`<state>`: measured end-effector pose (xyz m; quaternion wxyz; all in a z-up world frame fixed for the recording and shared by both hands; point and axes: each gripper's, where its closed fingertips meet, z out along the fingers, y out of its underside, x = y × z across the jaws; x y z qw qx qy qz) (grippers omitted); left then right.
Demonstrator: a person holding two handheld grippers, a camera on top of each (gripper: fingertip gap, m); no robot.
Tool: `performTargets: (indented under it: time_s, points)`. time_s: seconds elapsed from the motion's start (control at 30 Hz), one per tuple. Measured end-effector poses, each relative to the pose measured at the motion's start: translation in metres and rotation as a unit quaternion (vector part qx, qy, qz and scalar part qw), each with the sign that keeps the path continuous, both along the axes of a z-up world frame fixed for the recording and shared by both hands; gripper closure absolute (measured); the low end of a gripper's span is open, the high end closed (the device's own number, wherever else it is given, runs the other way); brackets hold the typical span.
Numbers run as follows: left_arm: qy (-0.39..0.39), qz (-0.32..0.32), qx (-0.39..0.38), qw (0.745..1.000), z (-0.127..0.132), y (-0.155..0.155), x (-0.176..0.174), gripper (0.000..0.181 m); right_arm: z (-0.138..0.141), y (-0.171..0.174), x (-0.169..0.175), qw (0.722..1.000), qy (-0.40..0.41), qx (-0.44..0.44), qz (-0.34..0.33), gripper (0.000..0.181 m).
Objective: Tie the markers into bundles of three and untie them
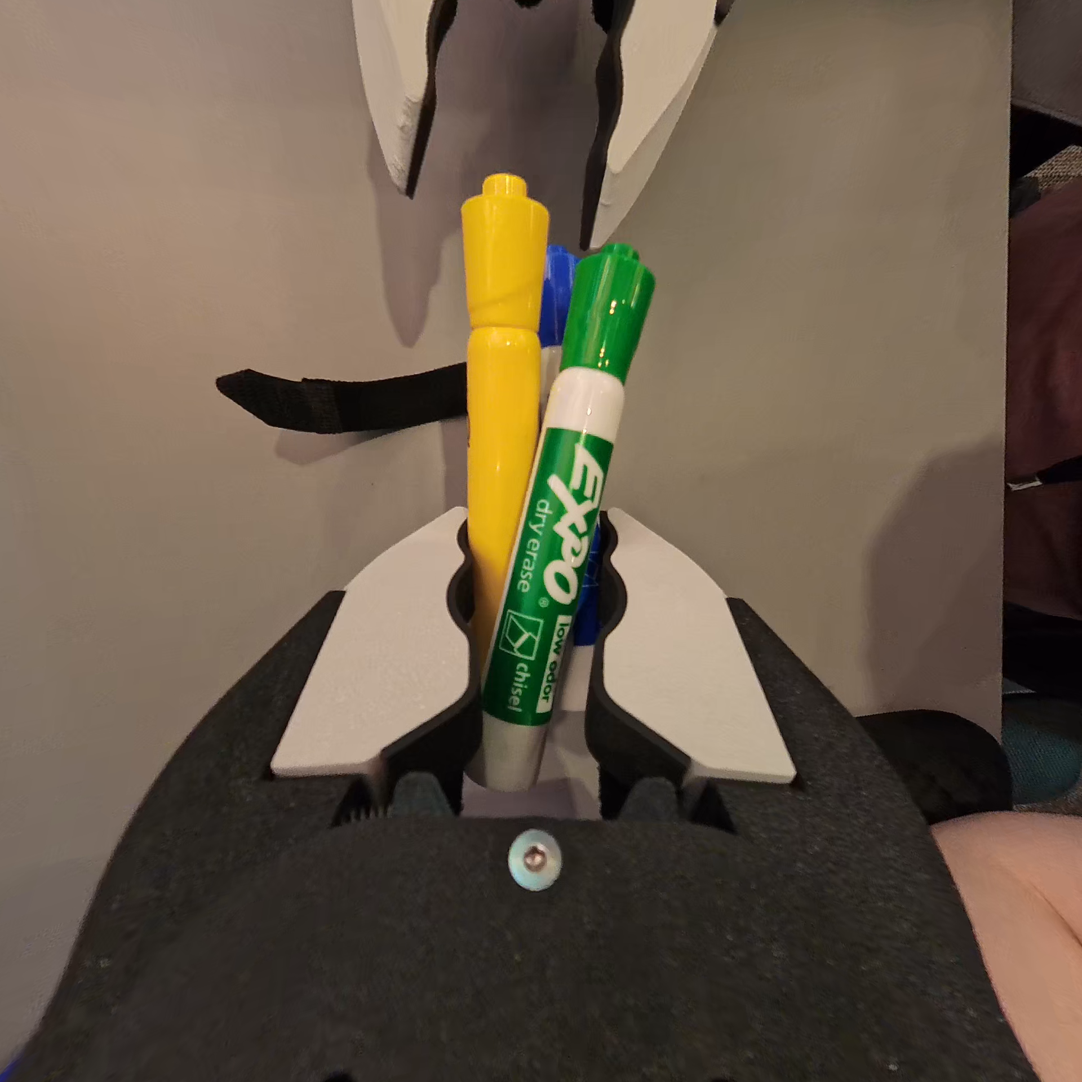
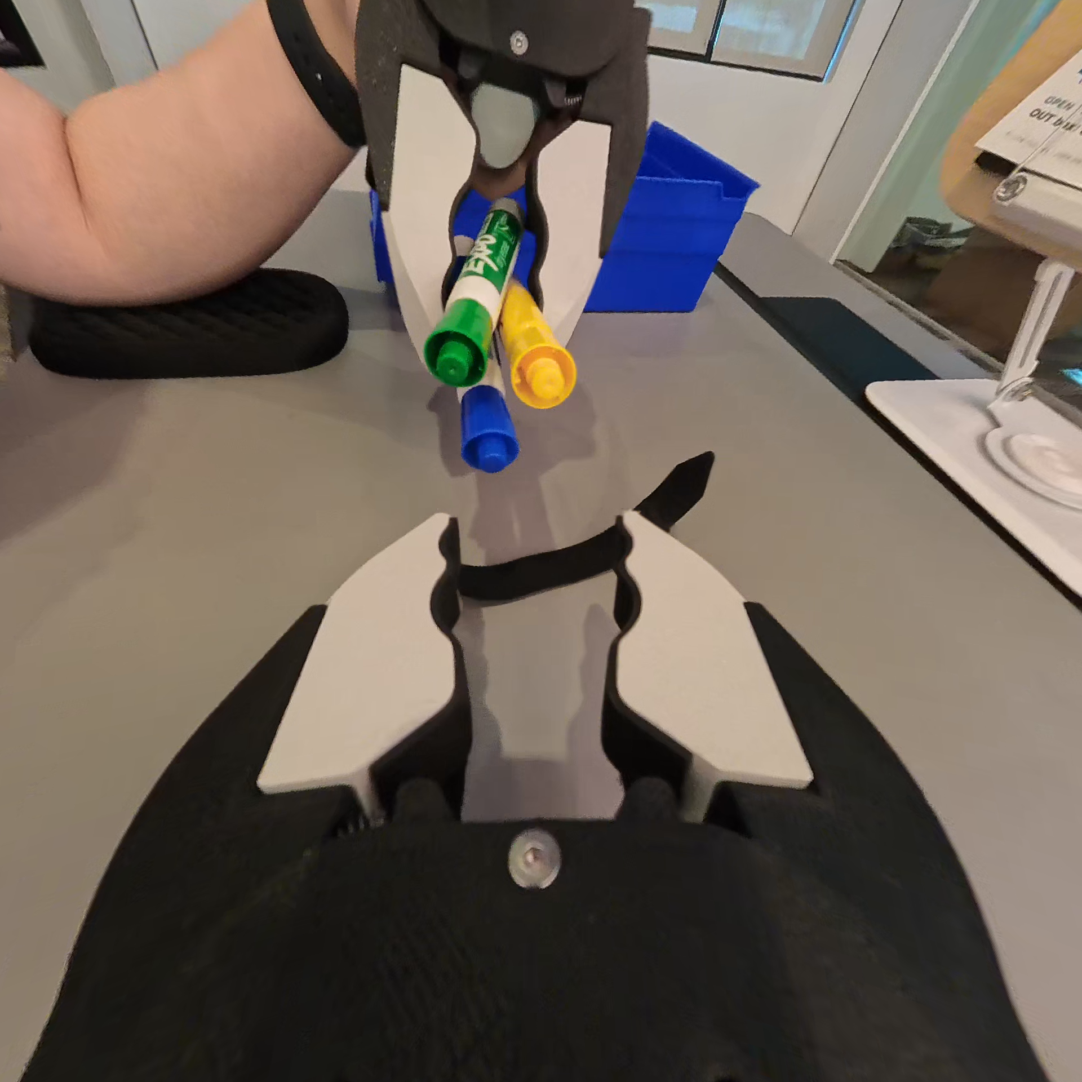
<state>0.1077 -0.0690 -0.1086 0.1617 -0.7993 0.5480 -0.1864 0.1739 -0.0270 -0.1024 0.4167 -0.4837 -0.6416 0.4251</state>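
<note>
Three markers [image 1: 544,468], green, yellow and blue, we see clamped in the left gripper [image 1: 536,562] above a grey table [image 2: 175,527]. Right gripper [image 2: 536,562] gapes over the black strap [image 2: 538,568] lying there; blue bin [image 2: 661,234] and windows behind.

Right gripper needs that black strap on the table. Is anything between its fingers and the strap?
Nothing visible. The right gripper is open, and the black strap lies on the grey table across the gap by its fingertips. The three markers, clamped in the left gripper, hang farther off.
</note>
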Motion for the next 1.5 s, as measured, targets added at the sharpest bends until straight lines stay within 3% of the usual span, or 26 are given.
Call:
performTargets:
  time_s: [0.2, 0.43, 0.57, 0.7, 0.8, 0.9, 1.0, 1.03, 1.1, 1.23, 1.33, 1.43, 1.5]
  points:
    - [0.006, -0.003, -0.003, 1.0, 0.0, -0.002, -0.001, 0.142, 0.008, 0.001, -0.001, 1.0, 0.02, 0.022, -0.009, 0.129]
    - [0.028, 0.027, 0.002, 0.999, -0.001, 0.003, -0.019, 0.143, -0.031, 0.027, -0.008, 0.995, -0.068, 0.042, -0.064, 0.134]
    - [0.04, 0.055, 0.008, 0.998, 0.002, 0.006, -0.035, 0.143, -0.038, 0.052, -0.031, 0.993, -0.092, -0.017, -0.068, 0.135]
    - [0.041, 0.07, 0.005, 0.997, 0.003, 0.008, -0.044, 0.143, -0.037, 0.07, -0.052, 0.99, -0.104, -0.083, -0.049, 0.138]
    - [0.043, 0.069, 0.004, 0.997, 0.001, 0.008, -0.044, 0.143, -0.038, 0.051, -0.059, 0.98, -0.138, -0.141, 0.028, 0.131]
    - [0.041, 0.066, 0.002, 0.997, 0.001, 0.009, -0.042, 0.143, -0.048, 0.048, -0.063, 0.975, -0.164, -0.144, 0.044, 0.131]
    - [0.04, 0.066, 0.0, 0.997, -0.001, 0.009, -0.04, 0.143, -0.054, 0.041, -0.064, 0.968, -0.184, -0.159, 0.058, 0.152]
    - [0.04, 0.066, 0.001, 0.997, -0.001, 0.01, -0.04, 0.143, -0.056, 0.04, -0.062, 0.967, -0.193, -0.155, 0.063, 0.171]
    - [0.035, 0.063, -0.002, 0.997, -0.003, 0.01, -0.037, 0.143, -0.056, 0.037, -0.056, 0.964, -0.198, -0.161, 0.074, 0.177]
    - [0.031, 0.059, -0.001, 0.998, -0.005, 0.013, -0.031, 0.143, -0.038, 0.064, -0.047, 0.983, -0.151, -0.108, 0.013, 0.177]
    - [0.023, 0.051, -0.003, 0.998, -0.007, 0.014, -0.022, 0.143, 0.011, 0.085, -0.044, 0.998, -0.026, 0.004, -0.057, 0.177]
    - [0.03, 0.044, -0.009, 0.999, -0.012, 0.013, -0.018, 0.143, 0.071, 0.075, -0.039, 0.975, 0.11, 0.156, -0.112, 0.178]
    - [0.033, 0.041, -0.012, 0.999, -0.015, 0.012, -0.017, 0.142, 0.088, 0.049, -0.041, 0.952, 0.151, 0.246, -0.103, 0.177]
